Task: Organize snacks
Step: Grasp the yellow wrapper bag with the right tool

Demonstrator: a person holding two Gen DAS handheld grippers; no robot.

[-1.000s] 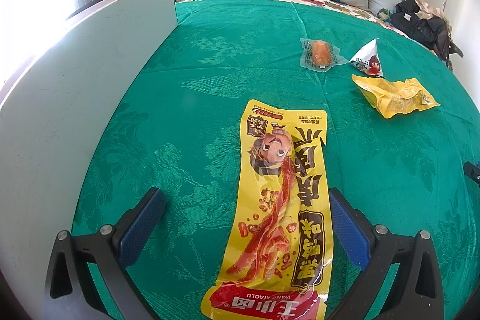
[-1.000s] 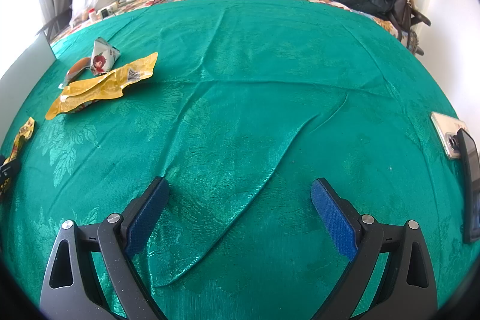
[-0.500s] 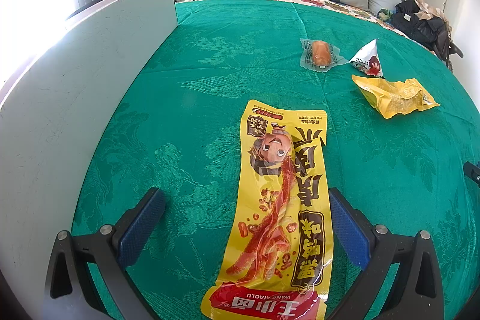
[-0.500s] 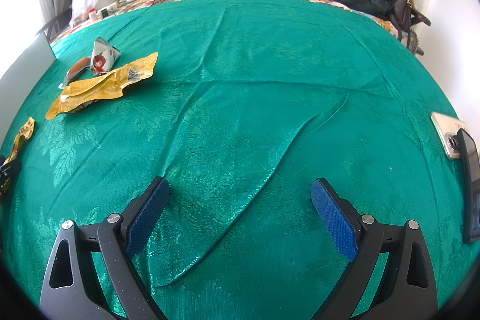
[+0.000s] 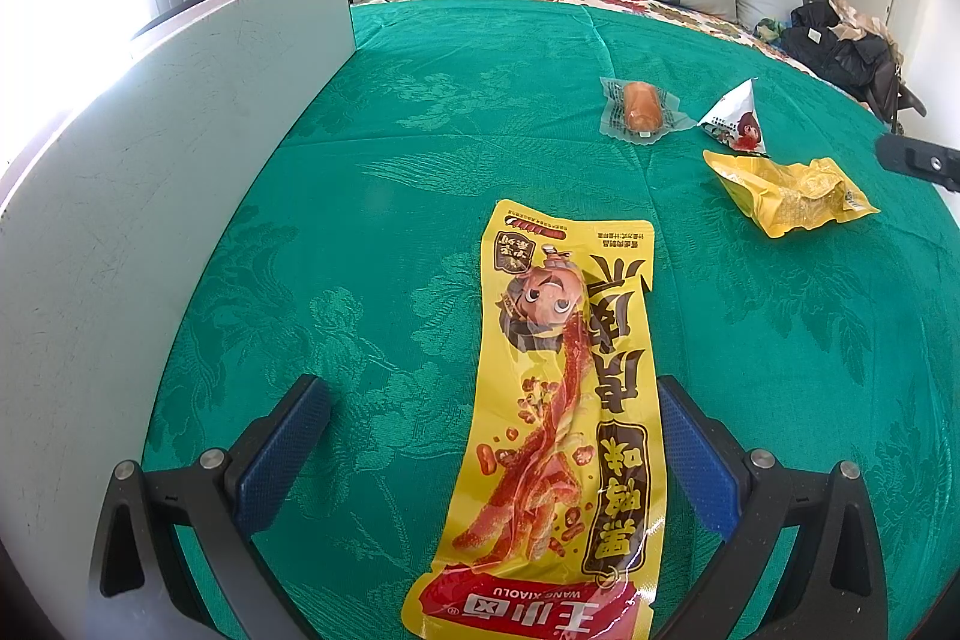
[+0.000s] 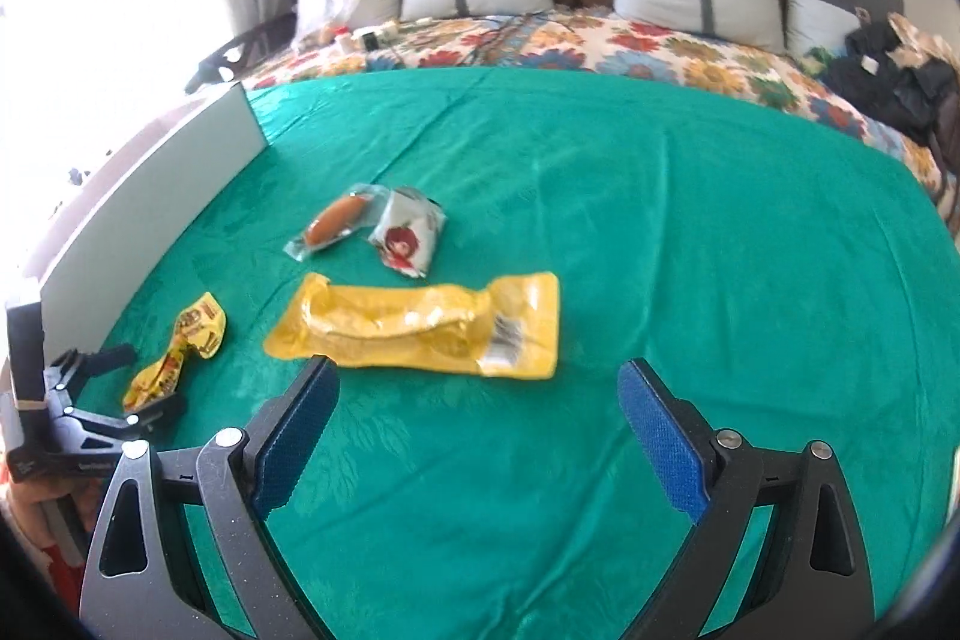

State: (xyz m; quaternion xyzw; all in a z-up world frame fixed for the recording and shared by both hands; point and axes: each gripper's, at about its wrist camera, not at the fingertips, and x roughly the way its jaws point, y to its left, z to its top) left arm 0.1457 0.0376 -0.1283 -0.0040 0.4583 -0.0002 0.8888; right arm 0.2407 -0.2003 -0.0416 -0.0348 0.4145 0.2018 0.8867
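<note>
The right gripper (image 6: 474,430) swung left and rose over the bed, its view blurring with the motion. Its spread fingers came to frame the crumpled yellow packet (image 6: 420,325), which had sat far off at the left edge. In the left wrist view, the right gripper (image 5: 918,163) showed higher at the right edge.

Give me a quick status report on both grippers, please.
Left gripper open, straddling long yellow packet. Right gripper open, empty, facing flat yellow pouch. Nothing in the way.
</note>
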